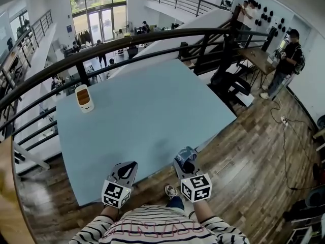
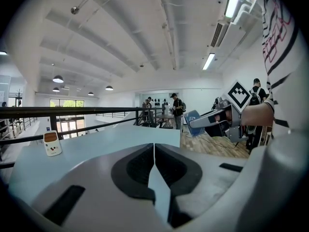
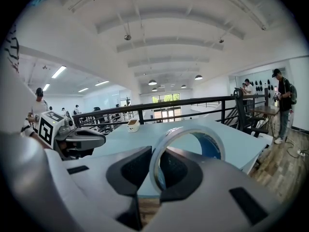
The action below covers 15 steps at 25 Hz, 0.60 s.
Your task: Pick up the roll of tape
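The right tool point(image 3: 155, 167) is clamped on the roll of tape point(image 3: 213, 148), which stands on edge between its jaws, above the near edge of the table point(image 1: 147, 111) where the top meets wooden floor point(image 1: 244, 151). The left tool point(image 2: 154, 151), jaws pressed together on nothing, sits beside it at the same edge. Ahead of both, the table is open surface up to a small white-and-orange device point(image 1: 84, 98) near the far left corner, with a dark railing point(image 1: 127, 38) beyond the far edges.

The left gripper point(image 2: 154, 149), jaws together and empty, points across the table point(image 2: 120, 138). A white device point(image 2: 52, 144) stands near its left edge. Off its right edge, the right gripper point(image 2: 205, 124) holds the roll of tape point(image 2: 193, 121).
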### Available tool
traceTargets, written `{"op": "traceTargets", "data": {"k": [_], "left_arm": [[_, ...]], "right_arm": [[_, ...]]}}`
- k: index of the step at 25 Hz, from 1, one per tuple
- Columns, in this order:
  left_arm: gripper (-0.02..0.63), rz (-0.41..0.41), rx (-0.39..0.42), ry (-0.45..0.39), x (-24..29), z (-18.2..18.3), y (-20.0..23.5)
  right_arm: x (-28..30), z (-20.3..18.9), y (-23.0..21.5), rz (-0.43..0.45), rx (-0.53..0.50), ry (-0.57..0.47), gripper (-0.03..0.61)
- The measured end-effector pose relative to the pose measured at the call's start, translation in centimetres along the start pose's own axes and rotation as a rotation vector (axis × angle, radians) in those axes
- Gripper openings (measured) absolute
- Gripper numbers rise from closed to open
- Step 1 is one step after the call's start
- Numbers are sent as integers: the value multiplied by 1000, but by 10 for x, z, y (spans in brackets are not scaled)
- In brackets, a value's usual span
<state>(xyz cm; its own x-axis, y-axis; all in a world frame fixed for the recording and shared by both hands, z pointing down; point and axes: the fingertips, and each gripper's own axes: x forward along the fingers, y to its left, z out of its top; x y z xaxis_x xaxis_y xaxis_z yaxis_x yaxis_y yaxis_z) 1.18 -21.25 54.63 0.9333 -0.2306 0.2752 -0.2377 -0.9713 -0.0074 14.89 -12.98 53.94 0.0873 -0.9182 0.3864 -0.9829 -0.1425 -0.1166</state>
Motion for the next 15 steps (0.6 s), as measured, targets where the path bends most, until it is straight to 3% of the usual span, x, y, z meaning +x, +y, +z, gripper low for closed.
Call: {"op": "traceTargets", "data": {"k": [15], "left_arm": [[31,29,-27,-9,6,-1,7]], "right_arm": [[8,3,-6,6,4,-4,69]]}}
